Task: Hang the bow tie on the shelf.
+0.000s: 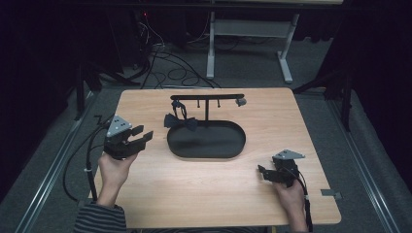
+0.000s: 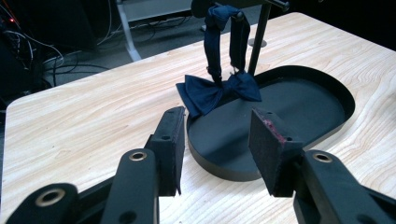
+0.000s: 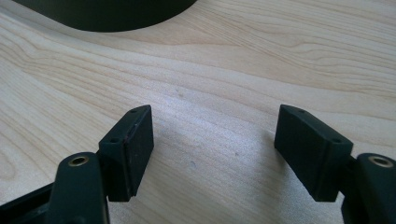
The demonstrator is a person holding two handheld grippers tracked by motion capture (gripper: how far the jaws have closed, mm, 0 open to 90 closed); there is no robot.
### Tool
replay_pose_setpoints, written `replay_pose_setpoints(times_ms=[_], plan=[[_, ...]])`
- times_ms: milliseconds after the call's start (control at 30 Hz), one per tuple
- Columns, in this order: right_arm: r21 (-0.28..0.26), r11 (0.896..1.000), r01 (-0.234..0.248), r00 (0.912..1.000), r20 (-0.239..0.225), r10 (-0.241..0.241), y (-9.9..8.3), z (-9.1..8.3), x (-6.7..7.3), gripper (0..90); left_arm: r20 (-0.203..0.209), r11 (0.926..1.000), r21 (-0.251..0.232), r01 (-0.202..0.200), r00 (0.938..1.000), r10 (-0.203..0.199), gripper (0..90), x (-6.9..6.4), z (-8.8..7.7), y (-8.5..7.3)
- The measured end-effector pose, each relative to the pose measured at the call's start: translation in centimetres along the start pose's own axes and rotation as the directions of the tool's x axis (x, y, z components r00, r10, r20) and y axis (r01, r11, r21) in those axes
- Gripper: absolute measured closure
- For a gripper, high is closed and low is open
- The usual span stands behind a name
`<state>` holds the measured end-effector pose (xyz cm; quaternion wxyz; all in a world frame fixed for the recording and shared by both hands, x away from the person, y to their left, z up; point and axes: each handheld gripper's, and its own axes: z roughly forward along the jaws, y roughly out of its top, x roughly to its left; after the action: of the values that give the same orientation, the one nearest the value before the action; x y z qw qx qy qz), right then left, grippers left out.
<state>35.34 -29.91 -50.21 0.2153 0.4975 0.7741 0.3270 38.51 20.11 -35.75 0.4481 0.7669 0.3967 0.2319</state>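
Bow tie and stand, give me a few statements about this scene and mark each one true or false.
1. The bow tie hangs by its strap from the stand. True.
2. The left gripper is clamped on the bow tie. False: its jaws are open with nothing between them, short of the bow tie.
3. The tray is black and oval. True.
4. The right gripper holds a small hook. False: its jaws are open over bare table.
5. The bow tie is red. False: it is dark blue.
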Motion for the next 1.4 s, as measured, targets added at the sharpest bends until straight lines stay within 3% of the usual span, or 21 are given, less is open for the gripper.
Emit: replay_pose_setpoints(times_ms=[300,967,1100,1400], plan=[[0.000,1.000,0.000,1.0000,0.000,0.000,0.0,0.0,0.0,29.6,-0.014,1.0000,0.005,0.005,0.9999,-0.005,56.2,0.0,-0.7,-0.9],[0.000,1.000,0.001,1.0000,0.001,-0.001,0.0,0.0,0.0,29.6,0.000,0.9990,0.009,0.044,0.9990,-0.044,55.9,0.1,-1.5,-3.1],[0.000,1.000,0.000,1.0000,0.001,0.000,0.0,0.0,0.0,29.6,-0.010,0.9986,-0.008,0.053,0.9986,-0.053,56.3,0.0,-1.5,-3.7],[0.000,1.000,0.002,1.0000,0.000,-0.002,0.0,0.0,0.0,29.6,0.006,0.9977,0.003,0.068,0.9976,-0.068,56.1,-0.3,-1.2,-4.6]])
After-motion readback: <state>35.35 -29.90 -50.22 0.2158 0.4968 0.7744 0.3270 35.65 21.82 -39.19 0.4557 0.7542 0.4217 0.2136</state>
